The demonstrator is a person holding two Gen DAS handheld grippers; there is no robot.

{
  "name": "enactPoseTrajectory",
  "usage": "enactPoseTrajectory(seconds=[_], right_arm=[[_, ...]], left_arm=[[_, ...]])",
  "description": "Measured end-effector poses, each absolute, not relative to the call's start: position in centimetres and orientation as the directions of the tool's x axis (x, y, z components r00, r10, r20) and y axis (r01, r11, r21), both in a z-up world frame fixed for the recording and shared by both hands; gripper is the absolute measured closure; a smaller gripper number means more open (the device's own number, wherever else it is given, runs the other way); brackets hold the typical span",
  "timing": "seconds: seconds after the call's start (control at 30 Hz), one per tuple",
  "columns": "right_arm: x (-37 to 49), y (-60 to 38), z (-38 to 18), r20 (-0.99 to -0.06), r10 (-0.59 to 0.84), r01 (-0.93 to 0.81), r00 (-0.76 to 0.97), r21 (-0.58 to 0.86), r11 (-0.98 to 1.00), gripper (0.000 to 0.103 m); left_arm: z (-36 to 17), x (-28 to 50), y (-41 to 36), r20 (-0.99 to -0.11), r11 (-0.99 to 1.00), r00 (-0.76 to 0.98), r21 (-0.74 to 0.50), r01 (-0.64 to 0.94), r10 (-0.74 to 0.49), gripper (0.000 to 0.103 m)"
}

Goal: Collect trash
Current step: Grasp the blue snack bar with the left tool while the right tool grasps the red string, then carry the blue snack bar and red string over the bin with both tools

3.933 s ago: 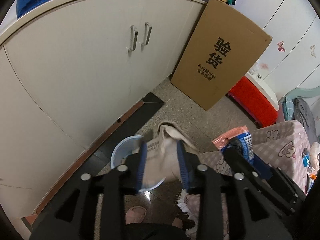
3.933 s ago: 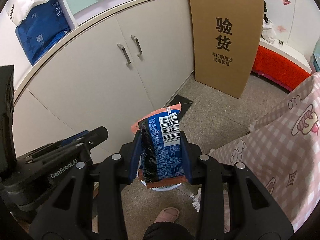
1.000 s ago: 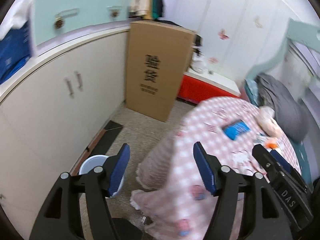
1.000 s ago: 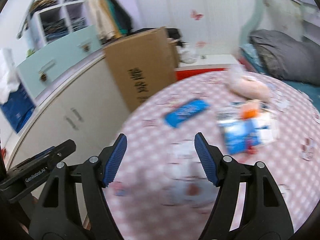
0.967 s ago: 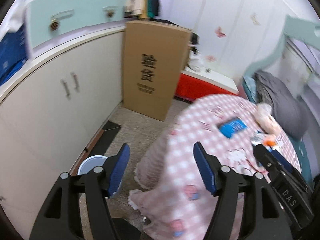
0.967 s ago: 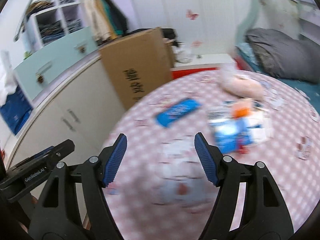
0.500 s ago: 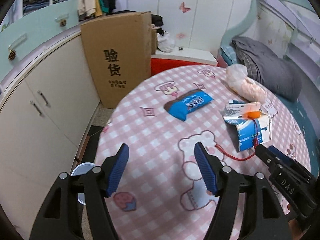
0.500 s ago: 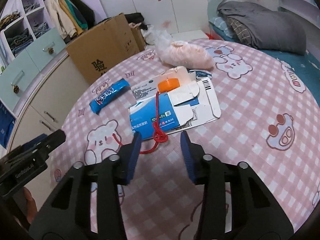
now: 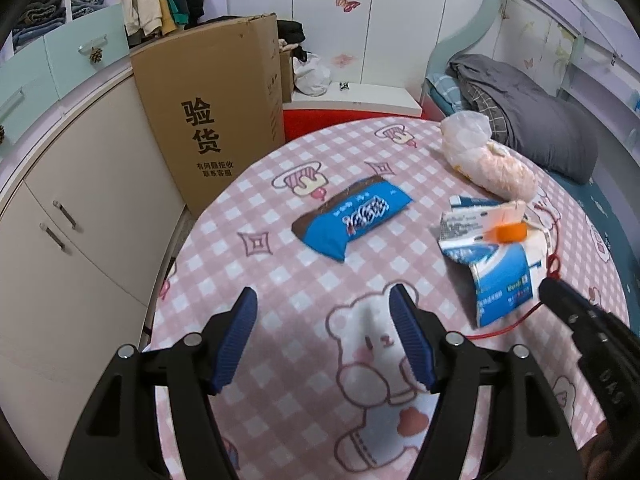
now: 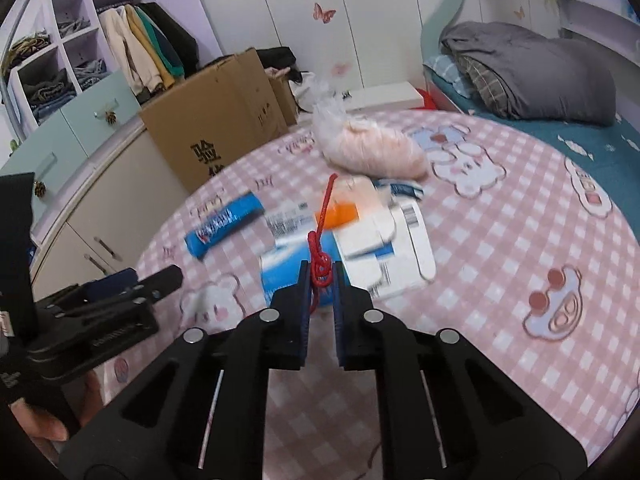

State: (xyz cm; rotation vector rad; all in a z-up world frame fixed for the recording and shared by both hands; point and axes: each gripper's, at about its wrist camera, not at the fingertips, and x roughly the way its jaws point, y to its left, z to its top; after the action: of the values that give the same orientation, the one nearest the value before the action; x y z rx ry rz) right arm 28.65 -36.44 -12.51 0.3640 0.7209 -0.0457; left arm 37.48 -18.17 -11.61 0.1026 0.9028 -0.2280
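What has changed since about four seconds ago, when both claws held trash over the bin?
Both claws let go of that trash and swung up to the table. The right claw has now closed on the red string; the left claw is open and empty. The blue wrapper and torn box lie as before.

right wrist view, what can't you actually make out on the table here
- Flattened blue and white carton: print is motion-blurred, unreadable.
- Red string: the knot sits between the right gripper fingers; its lower end is hidden behind them.
- Clear plastic bag: pinkish contents too blurred to identify.
- Blue snack wrapper: label smeared; only partly readable in the left wrist view.
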Motion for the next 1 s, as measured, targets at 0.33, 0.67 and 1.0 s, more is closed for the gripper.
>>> enactPoseTrajectory(seconds=[0.33, 0.67, 1.0], right_arm=[[33.3, -35.0, -12.2, -0.650, 0.116, 0.116, 0.751, 0.304, 0.946, 0.093], [35.9, -34.7, -12.8, -0.662, 0.120, 0.107, 0.740, 0.292, 0.950, 0.093], [35.2, -32.8, -12.2, -0.658, 0.145, 0.077, 0.739, 0.296, 0.952, 0.093]], left_arm=[[-12.4, 41.4, -19.9, -0.774, 0.957, 0.622, 0.076, 0.280, -0.121, 0.036], [-14.5, 43.9, -23.0, -0.775, 0.913, 0.625, 0.178, 0.367, -0.100, 0.036], [-12.6, 41.7, -20.3, -0.745, 0.936, 0.650, 0.105, 0.336, -0.150, 0.085]])
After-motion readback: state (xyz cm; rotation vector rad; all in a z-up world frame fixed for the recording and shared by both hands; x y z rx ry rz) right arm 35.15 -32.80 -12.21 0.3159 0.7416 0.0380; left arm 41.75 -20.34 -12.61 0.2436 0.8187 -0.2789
